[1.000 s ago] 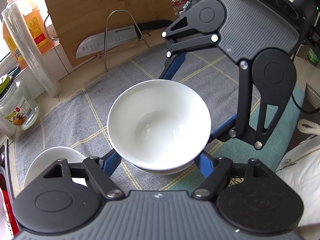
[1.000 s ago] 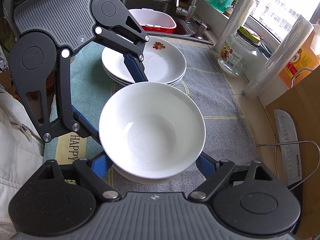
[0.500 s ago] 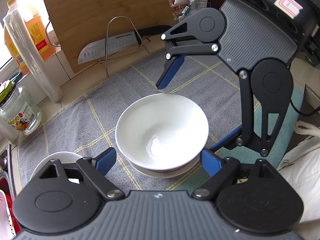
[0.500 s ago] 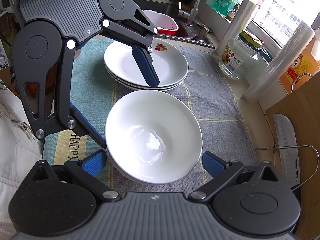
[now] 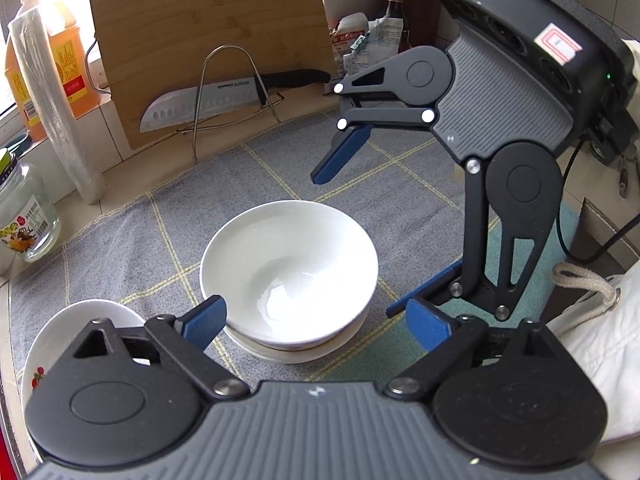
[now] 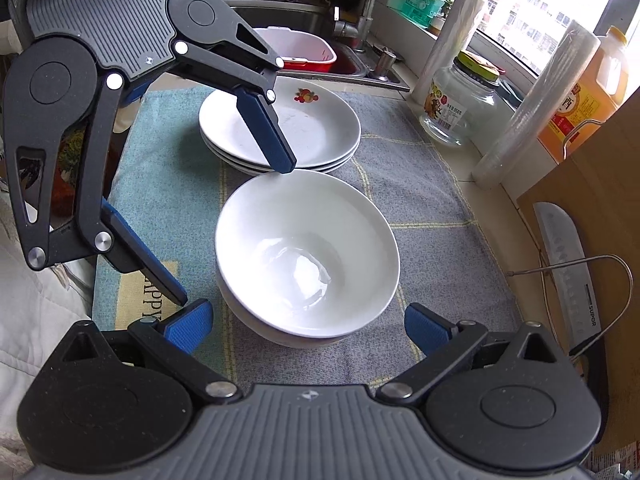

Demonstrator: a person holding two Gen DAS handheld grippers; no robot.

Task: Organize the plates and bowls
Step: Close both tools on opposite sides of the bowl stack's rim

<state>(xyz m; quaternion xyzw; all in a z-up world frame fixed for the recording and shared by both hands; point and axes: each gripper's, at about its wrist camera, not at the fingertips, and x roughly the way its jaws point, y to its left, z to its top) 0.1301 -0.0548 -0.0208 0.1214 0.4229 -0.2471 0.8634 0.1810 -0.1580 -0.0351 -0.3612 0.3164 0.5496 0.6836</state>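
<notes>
A: Centre of the left wrist view — a glossy white ceramic bowl (image 5: 289,276) sits nested in a second white bowl (image 5: 296,350), of which only the rim and lower wall peek out beneath, the pair resting on the grey checked cloth mat (image 5: 132,248).

B: And nobody is holding it. The left gripper (image 5: 316,322) has its blue-padded fingers spread wide, one either side of the bowls, neither touching as far as I can see. Same for the right gripper (image 6: 306,326) in its own view: wide apart, clear of the stack.

A: Look to the upper middle of the right wrist view — a stack of shallow white plates (image 6: 320,136), the top one with a small fruit print, just beyond the bowls. At least three rims showing.

B: So I'd judge bowls with bowls and plates with plates — sorting largely done. I see no loose crockery left on the mat.

A: The red-and-white basin (image 6: 306,50) in the sink, upper middle, is too hidden to tell if more waits there.

B: The steel knife (image 5: 200,106) against the wooden chopping board (image 5: 208,36), upper left in the left view, is well apart.
</notes>
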